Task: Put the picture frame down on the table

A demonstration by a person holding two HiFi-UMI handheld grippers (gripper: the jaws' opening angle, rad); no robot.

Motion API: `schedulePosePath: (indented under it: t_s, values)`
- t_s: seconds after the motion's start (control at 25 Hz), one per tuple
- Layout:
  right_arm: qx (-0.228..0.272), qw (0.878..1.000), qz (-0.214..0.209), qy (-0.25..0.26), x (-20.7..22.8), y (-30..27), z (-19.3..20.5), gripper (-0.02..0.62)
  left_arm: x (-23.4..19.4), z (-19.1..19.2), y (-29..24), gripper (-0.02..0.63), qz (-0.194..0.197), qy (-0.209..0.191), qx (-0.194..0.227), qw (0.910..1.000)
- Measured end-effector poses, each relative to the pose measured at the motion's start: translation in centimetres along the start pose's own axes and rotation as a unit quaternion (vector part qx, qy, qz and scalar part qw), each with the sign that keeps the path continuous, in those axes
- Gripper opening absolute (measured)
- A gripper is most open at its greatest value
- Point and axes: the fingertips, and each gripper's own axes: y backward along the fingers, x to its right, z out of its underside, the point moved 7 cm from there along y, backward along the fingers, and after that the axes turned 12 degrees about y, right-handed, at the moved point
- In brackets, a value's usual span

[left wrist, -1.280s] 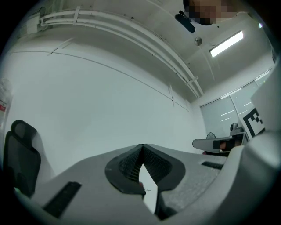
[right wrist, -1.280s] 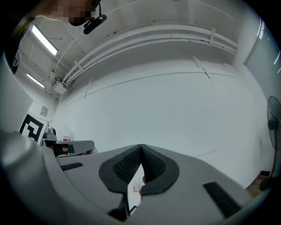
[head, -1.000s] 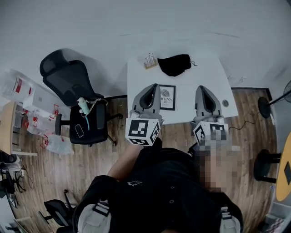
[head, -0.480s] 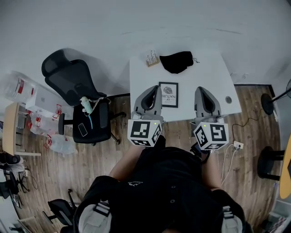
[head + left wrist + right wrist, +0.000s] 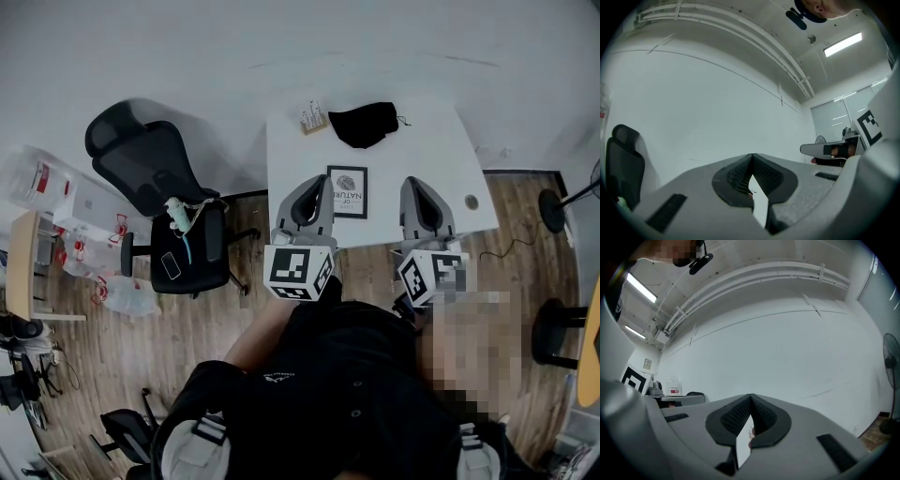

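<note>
The black picture frame (image 5: 347, 192) rests on the white table (image 5: 422, 155) near its front edge, its printed face showing to the head view. My left gripper (image 5: 317, 180) hangs over the table edge just left of the frame, apart from it, with its jaws shut and nothing between them. To the frame's right, my right gripper (image 5: 414, 182) is shut and holds nothing. The left gripper (image 5: 751, 155) and the right gripper (image 5: 750, 396) each look up at a white wall and ceiling; neither gripper view shows the frame or the table.
A black pouch (image 5: 364, 124) and a small wooden holder (image 5: 313, 117) sit at the table's far edge. A round grommet (image 5: 472, 202) is at its right front corner. A black office chair (image 5: 155, 178) stands to the left on the wooden floor.
The head view has shifted slightly. The frame lies in the same spot on the table and both grippers stay shut beside it.
</note>
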Motion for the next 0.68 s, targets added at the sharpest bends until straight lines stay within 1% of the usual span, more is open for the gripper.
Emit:
schedulePosePath:
  t_s: [0.68]
  values:
    - [-0.002,1.000,0.003,-0.001,0.60,0.06,0.21,-0.002,0.19,0.10,-0.29,0.006,-0.006,0.000,0.002,1.0000]
